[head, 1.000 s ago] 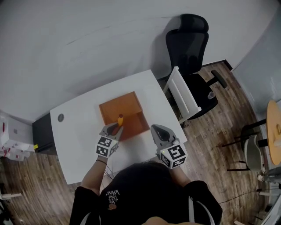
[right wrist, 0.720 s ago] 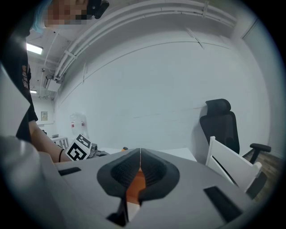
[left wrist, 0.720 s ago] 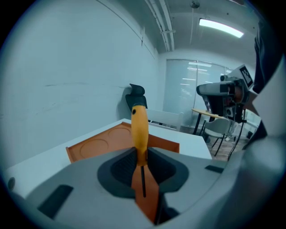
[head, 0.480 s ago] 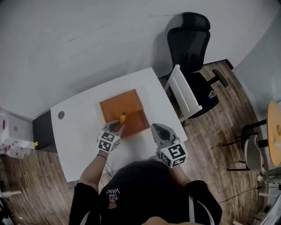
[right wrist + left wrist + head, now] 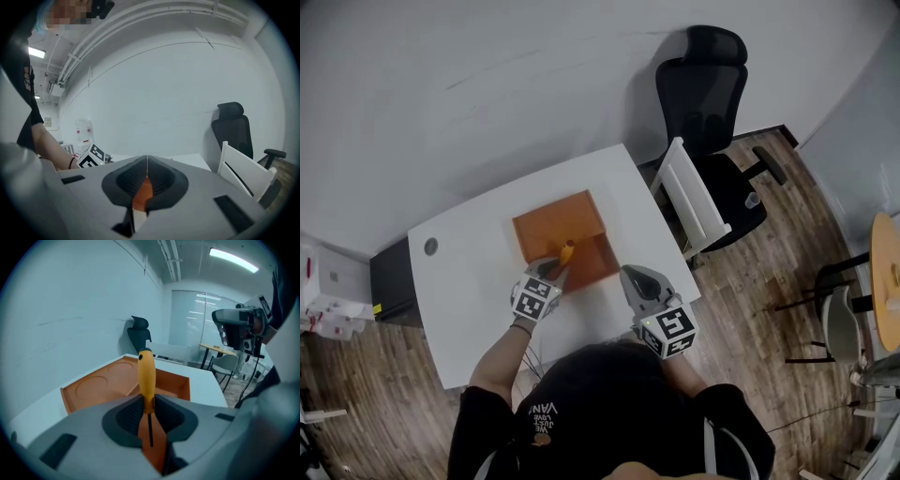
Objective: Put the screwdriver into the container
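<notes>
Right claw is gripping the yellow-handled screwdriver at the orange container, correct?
No, the left claw grips the yellow-handled screwdriver at the orange container; the left gripper view shows the handle between its jaws. The right claw is shut on nothing.

Your head camera sits high above you and looks steeply down, from far, on the whole white table (image 5: 464, 281), the orange container (image 5: 558, 225), both grippers and the black chair (image 5: 708, 89). The camera on your left gripper (image 5: 555, 270) rides low and very close behind its jaws, which are closed on the screwdriver (image 5: 146, 376) — it faces across the container toward the same black chair. The camera on your right gripper (image 5: 635, 277) also sits just behind its jaws, pressed together, and faces the wall (image 5: 164, 93); it shares the black chair and catches the left gripper's marker cube (image 5: 91, 156) at its left side.
</notes>
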`<state>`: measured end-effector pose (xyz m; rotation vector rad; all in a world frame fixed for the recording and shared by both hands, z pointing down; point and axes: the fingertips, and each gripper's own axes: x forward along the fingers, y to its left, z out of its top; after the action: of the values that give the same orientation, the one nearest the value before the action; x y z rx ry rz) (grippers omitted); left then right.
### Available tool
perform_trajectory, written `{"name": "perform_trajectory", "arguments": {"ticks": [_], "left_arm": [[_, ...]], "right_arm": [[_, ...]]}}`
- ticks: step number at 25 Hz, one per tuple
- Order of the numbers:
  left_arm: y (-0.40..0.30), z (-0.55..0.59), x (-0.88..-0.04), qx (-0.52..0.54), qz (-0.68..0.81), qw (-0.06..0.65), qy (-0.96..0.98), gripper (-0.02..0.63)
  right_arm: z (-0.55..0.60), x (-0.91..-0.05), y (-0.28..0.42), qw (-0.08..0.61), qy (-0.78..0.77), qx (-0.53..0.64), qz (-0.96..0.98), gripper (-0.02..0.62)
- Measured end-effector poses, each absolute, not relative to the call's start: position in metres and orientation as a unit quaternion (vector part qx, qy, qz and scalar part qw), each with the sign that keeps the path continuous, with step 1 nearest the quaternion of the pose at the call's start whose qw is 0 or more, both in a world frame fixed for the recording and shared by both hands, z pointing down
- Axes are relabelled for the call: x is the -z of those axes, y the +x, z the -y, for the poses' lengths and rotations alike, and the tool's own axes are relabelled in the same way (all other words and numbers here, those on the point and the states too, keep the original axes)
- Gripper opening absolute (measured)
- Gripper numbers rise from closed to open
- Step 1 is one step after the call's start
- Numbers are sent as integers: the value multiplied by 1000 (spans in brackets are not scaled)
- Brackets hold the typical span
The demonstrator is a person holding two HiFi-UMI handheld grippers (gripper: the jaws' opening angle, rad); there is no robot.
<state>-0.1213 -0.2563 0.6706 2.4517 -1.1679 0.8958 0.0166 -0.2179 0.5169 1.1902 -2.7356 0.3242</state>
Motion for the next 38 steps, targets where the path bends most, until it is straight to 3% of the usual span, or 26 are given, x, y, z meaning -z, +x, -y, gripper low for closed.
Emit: {"name": "perform_trajectory", "arguments": {"ticks": [38], "left_arm": [[-104,264,-723,-455,333,176,807,80]], "right_arm": [[223,-520,16,71,390,-115,911,12]]}}
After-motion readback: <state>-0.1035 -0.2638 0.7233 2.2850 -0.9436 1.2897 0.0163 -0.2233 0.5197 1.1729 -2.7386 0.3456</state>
